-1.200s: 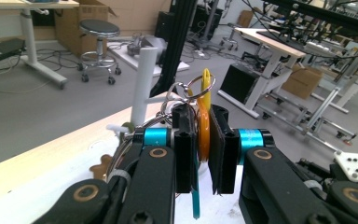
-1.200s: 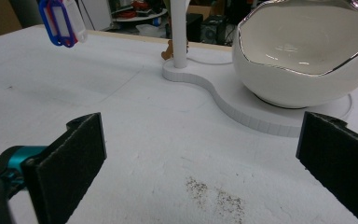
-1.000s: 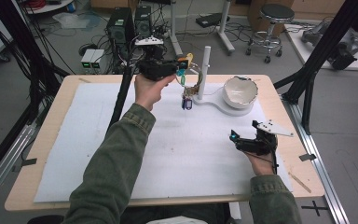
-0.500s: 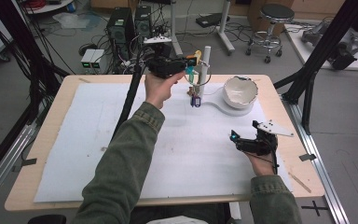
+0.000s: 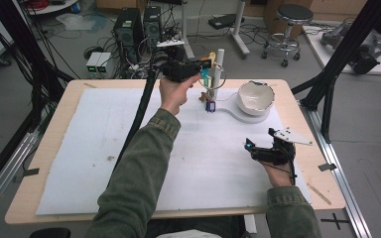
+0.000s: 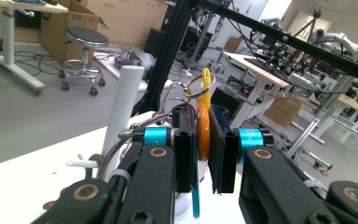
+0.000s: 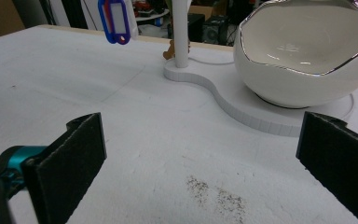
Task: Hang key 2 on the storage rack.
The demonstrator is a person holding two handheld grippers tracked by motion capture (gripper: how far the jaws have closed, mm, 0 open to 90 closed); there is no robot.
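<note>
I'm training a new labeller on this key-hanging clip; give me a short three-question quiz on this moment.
1. True or false: the right gripper grips the white bowl.
2. What does the left gripper clamp? A) orange tag B) blue tag C) white post
3. Fill in: the bowl sits on a white ____.

Key: 1 false, its jaws stand wide open; 2 A; 3 base.

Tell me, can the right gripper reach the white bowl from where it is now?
Probably yes. The right gripper is open, and only bare mat lies between it and the bowl; the left gripper is off at the post.
</note>
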